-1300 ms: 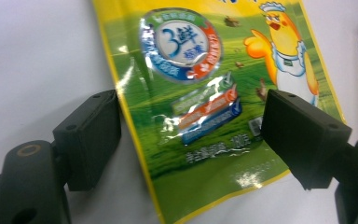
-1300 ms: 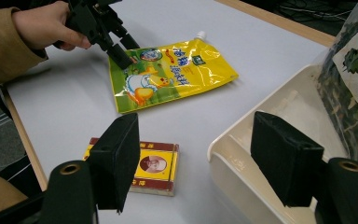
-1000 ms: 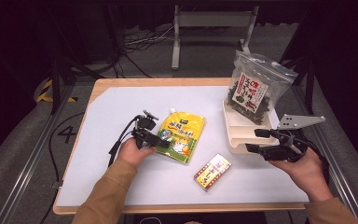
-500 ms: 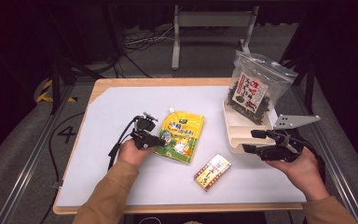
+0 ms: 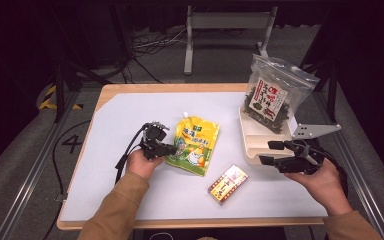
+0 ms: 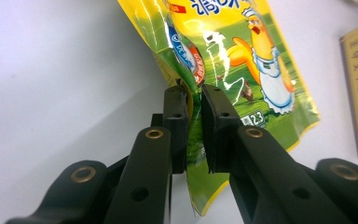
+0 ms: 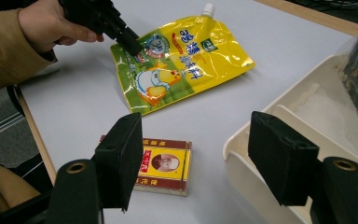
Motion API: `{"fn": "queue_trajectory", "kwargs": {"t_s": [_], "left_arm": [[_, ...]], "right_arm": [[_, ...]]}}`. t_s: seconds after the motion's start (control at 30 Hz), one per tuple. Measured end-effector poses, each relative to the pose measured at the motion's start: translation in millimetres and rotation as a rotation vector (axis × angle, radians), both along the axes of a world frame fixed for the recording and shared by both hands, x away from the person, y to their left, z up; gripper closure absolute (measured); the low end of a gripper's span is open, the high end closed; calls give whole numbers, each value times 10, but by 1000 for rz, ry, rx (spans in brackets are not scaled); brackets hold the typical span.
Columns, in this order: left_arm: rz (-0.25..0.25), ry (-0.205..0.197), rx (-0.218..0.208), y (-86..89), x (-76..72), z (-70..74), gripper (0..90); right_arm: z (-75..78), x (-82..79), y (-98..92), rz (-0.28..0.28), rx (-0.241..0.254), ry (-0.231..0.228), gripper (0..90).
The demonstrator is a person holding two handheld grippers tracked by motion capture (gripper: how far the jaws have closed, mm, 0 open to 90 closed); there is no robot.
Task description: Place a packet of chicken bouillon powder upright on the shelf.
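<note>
The left gripper (image 5: 172, 148) has just been closing and now pinches the edge of the yellow pouch (image 5: 196, 145), which lies flat on the white mat (image 5: 130, 190) covering a wooden table (image 5: 180, 88). The right gripper (image 5: 270, 152) hangs open, empty, beside the cream tray (image 5: 247, 145); a small box (image 5: 228, 183) lies just before it. Beyond the table: dark floor, cables, a metal stand (image 5: 227, 22).

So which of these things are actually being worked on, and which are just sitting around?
In use:
- yellow pouch, its edge pinched in the left gripper, whose jaws have just been closing
- right gripper, jaws open, holding nothing

Lying about:
- small red and yellow box
- cream tray
- bag of dried greens
</note>
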State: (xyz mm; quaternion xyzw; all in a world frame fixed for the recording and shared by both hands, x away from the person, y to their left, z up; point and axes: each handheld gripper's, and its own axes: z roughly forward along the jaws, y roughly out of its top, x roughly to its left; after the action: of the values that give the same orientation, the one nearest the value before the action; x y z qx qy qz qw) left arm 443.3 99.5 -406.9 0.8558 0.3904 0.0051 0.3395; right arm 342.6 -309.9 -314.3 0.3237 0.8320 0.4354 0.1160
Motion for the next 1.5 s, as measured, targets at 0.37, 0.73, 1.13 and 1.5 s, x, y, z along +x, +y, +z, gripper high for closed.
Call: {"fn": "queue_trajectory", "kwargs": {"t_s": [0.37, 0.73, 1.13, 1.5], "left_arm": [[-49, -117, -26, -8, -218, 256, 839], [-99, -228, -38, 0, -448, 497, 860], [-107, -289, -89, 85, -598, 678, 877], [-111, -353, -202, 251, -725, 864, 886]], "right_arm": [[9, -5, 17, 3, 1, -3, 359], [-4, 24, 90, 17, 3, 1, 358], [-43, 77, 212, 38, 9, 20, 358], [-146, 142, 403, 72, 17, 42, 358]]}}
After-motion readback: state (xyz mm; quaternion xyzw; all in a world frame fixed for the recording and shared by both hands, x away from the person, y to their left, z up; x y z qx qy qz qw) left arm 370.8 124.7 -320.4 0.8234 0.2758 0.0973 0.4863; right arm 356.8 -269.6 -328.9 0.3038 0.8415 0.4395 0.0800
